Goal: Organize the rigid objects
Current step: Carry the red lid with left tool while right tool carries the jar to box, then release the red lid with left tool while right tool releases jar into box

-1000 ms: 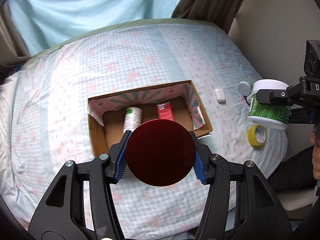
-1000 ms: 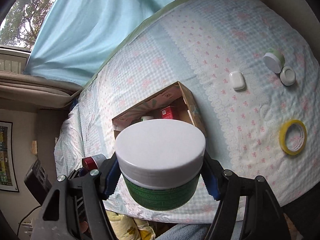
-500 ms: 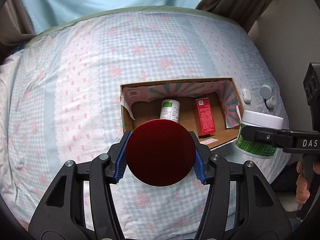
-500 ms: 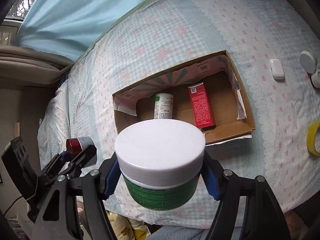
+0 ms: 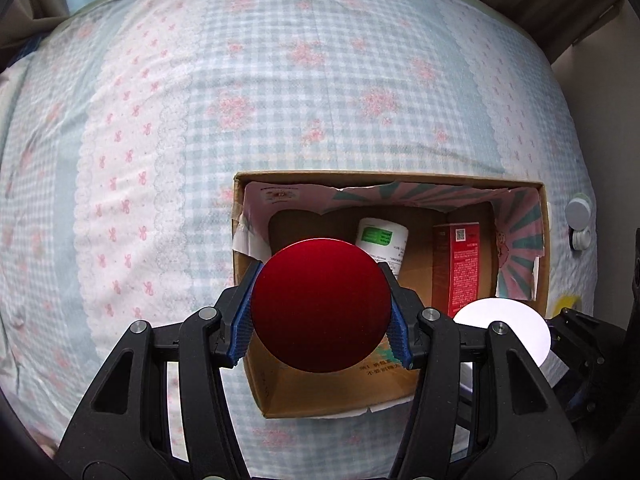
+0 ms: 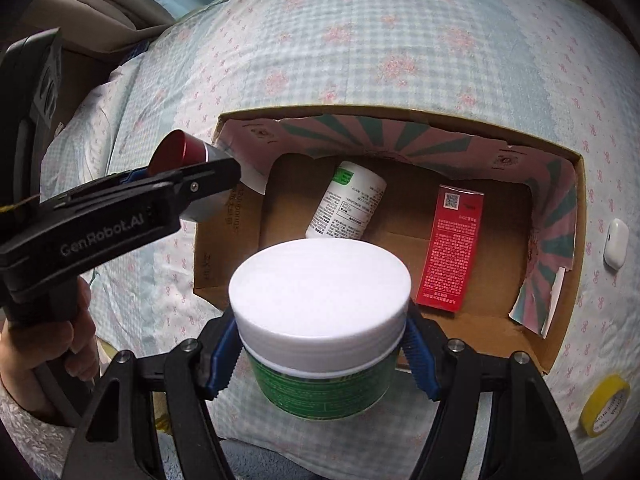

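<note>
Compared w/ a sec ago, both grippers are being brought down and in over the cardboard box (image 5: 546, 240): the box is being seen much larger and nearly from above in both views, and the right gripper's load is now being seen at the lower right of the left view rather than out beside the bed edge.

The left gripper (image 5: 320, 316) is being held w/ jaws clamped on a red-capped container (image 5: 320, 304), blue pads pressed on both sides; it's hanging over the box's left end. In the right view its cap is red metal w/ a grey body below (image 6: 188, 152).

The right gripper (image 6: 320, 352) is being held w/ jaws closed on a white-lidded green jar (image 6: 320, 292), over the box's near edge.

Inside the box, a white bottle w/ green label (image 6: 348, 204) is lying on its side and a red carton (image 6: 450, 248) is lying flat, apart from each other.

On the bed (image 5: 200, 100), right of the box: a white earbud case (image 6: 616, 242), a yellow tape roll (image 6: 606, 404), and two small round white items (image 5: 578, 222).
</note>
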